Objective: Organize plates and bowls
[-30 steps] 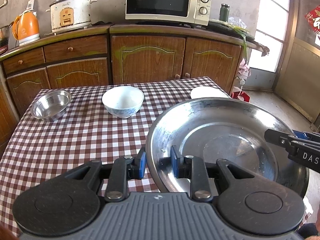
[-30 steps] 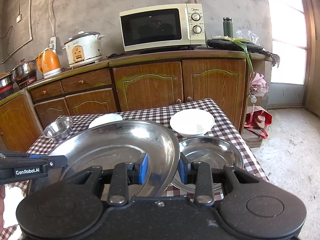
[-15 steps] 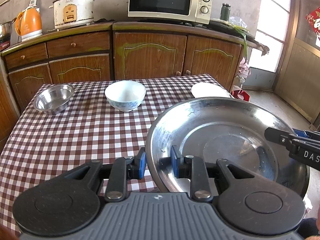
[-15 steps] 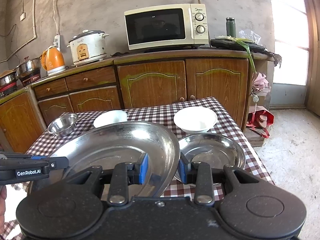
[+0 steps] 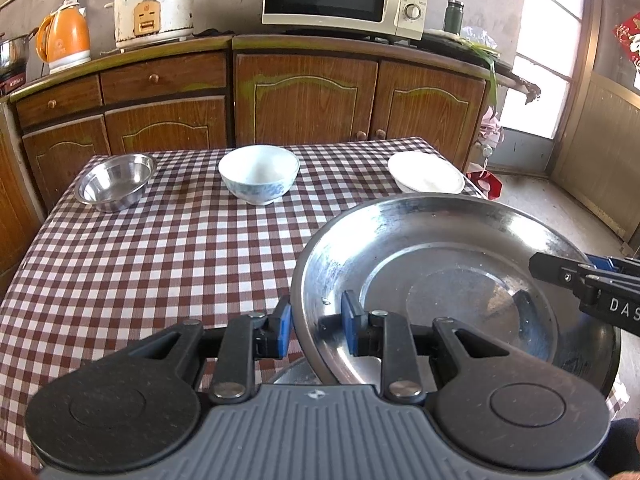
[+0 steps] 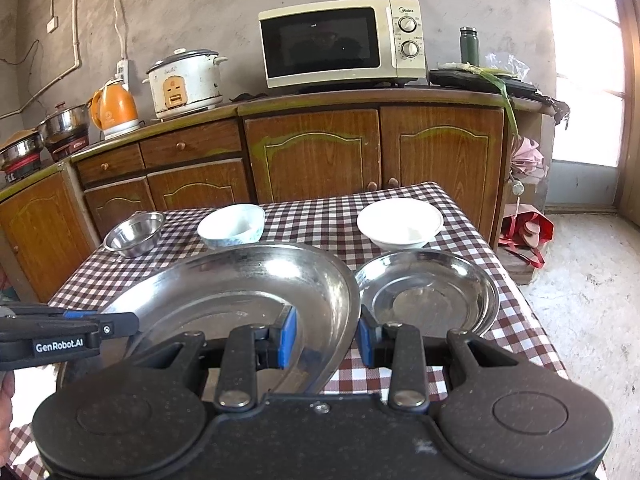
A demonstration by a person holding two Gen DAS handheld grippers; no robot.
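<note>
The big plate (image 5: 440, 280) is being held clear of the table (image 5: 160, 260) by both tools. Its near-left rim is being pinched between the pads of the left gripper (image 5: 316, 328), one pad outside the wall and one inside. The opposite rim is being pinched the same way by the right gripper (image 6: 327, 336).

Compared with a second ago, the table is being seen from higher and further back in both views. The grip on the rim is looking unchanged, so the plate is judged to be being lifted and drawn toward the person, level and steady.

In the right view, more of the small plate (image 6: 428, 296) is being exposed; it is lying on the cloth just beside the big plate's right edge. A sliver of another steel rim is being glimpsed under the big plate in the left view; whether it is the same small plate cannot be told.

The steel bowl (image 5: 116, 182), the blue-patterned bowl (image 5: 259, 178) and the white dish (image 5: 426, 176) are being left untouched along the far edge.

With the big plate airborne, stacking is judged to be under way: either it is being carried to a new spot, or room is being made for the small plate to be nested in it.
</note>
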